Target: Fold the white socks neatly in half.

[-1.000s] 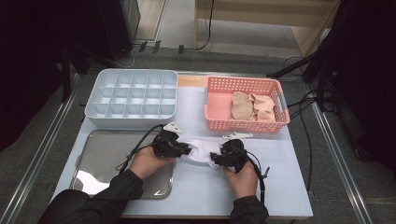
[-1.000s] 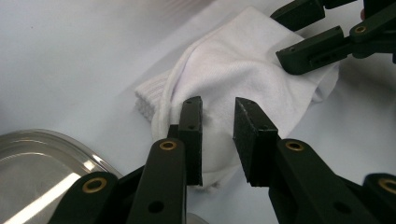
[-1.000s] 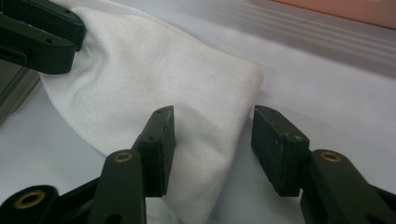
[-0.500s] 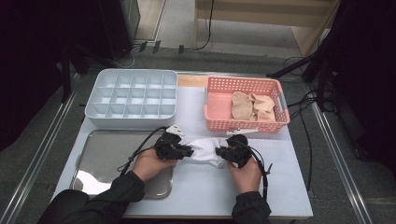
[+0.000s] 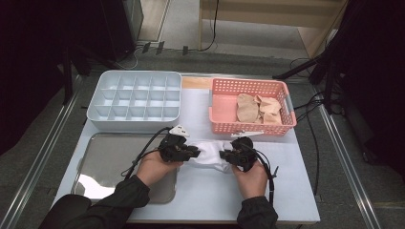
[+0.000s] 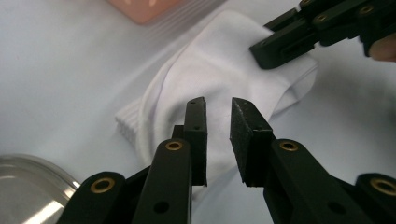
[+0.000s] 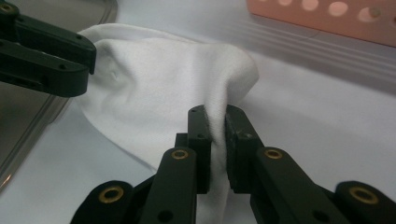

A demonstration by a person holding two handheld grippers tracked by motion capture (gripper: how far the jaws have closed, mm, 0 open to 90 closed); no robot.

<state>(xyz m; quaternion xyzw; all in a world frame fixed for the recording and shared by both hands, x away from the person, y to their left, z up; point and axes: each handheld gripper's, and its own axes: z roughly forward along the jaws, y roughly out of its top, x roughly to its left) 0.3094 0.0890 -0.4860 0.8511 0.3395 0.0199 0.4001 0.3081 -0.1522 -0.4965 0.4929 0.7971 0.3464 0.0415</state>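
White sock (image 5: pixel 210 155): lies crumpled on the bare white table (image 5: pixel 286 191), front centre, between the two grippers, just short of the pink basket (image 5: pixel 250 128) and to the right of the metal tray (image 5: pixel 110 157). Right gripper (image 7: pixel 217 116): jaws pressed together on a raised fold of the sock, cloth pinched between the pads. Left gripper (image 6: pixel 218 109): jaws spread with a gap between them, hovering over the sock's near part; the ribbed cuff shows to the left of them in the left gripper view. Edges: the sock's left end lies close to the tray's right rim, and the basket's front wall stands near behind it. Open room: bare table to the right of the right hand (image 5: pixel 250 179) and along the front edge; the left hand (image 5: pixel 153 167) sits over the tray's right side. Behind the tray, the grey compartment box (image 5: pixel 136 100) stands well apart from the sock. Beige cloths (image 5: pixel 258 109) lie in the basket. Change from one second ago: the grippers stand slightly farther apart, and the sock is drawn out longer between them.
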